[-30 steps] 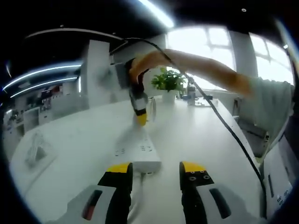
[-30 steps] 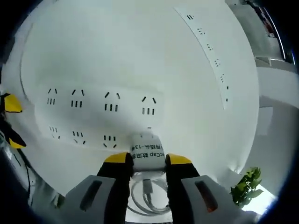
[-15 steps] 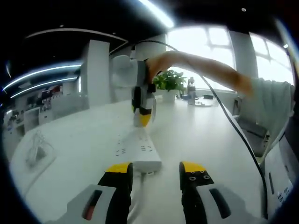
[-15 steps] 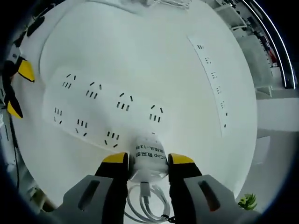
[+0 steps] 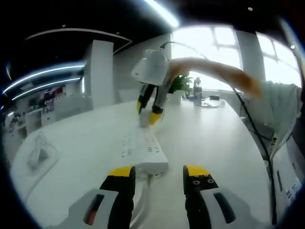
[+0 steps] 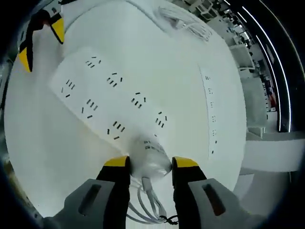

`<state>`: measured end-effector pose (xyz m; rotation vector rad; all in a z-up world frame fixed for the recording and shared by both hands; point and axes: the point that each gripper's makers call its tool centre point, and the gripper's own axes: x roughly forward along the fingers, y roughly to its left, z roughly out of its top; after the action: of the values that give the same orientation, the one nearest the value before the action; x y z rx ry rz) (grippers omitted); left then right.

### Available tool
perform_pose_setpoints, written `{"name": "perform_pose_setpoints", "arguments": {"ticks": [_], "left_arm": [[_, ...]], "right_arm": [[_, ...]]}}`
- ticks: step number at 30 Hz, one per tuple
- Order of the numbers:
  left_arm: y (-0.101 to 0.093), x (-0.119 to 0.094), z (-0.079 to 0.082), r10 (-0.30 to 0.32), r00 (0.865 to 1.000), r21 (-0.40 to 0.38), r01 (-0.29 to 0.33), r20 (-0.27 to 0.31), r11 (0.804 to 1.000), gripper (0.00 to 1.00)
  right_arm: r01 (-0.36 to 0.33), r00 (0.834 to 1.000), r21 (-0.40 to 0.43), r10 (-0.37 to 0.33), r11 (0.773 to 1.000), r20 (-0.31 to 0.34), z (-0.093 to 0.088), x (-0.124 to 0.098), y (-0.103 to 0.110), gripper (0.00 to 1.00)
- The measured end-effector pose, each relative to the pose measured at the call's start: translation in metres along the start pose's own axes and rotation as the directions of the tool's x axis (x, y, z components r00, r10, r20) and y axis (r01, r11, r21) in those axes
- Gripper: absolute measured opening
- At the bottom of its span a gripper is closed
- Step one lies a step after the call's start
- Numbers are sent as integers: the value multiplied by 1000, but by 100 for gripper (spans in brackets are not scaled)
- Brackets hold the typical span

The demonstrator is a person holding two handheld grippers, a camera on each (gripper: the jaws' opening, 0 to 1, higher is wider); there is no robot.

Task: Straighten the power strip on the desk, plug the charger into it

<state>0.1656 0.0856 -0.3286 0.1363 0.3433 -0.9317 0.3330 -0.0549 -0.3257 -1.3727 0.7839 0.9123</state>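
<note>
- Lying flat on the smooth white desk (image 5: 214,143): a long white plastic strip (image 6: 112,98) with rows of small dark slots.
- Sitting at the strip's end in the right gripper view: a rounded white charger (image 6: 148,160), touching the strip, with a white cord (image 6: 150,202) looped below it.
- Printed on the charger: tiny dark writing, too small to read.
- Clamped on the charger from both sides: right gripper (image 6: 150,164), yellow tips pressed to it.
- Held apart with nothing between: left gripper (image 5: 159,174), jaws just beside the strip's near end (image 5: 143,155).
- Standing far back by the window: a green plant (image 5: 181,82) and a bottle (image 5: 197,90).
</note>
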Motion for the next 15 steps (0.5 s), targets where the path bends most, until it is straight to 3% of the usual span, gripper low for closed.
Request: {"name": "perform_pose_setpoints", "arguments": {"ticks": [7, 13, 15], "left_arm": [[0, -2, 0, 0, 1000, -4, 0, -4, 1000, 41], [2, -3, 1, 13, 1000, 0, -13, -2, 1000, 41], [3, -3, 1, 16, 1000, 1, -16, 0, 1000, 41]], "right_arm": [[78, 996, -161, -71, 984, 46, 5, -9, -8, 35], [103, 993, -265, -84, 959, 82, 8, -11, -8, 32], [120, 991, -320, -93, 940, 100, 11, -10, -8, 31]]}}
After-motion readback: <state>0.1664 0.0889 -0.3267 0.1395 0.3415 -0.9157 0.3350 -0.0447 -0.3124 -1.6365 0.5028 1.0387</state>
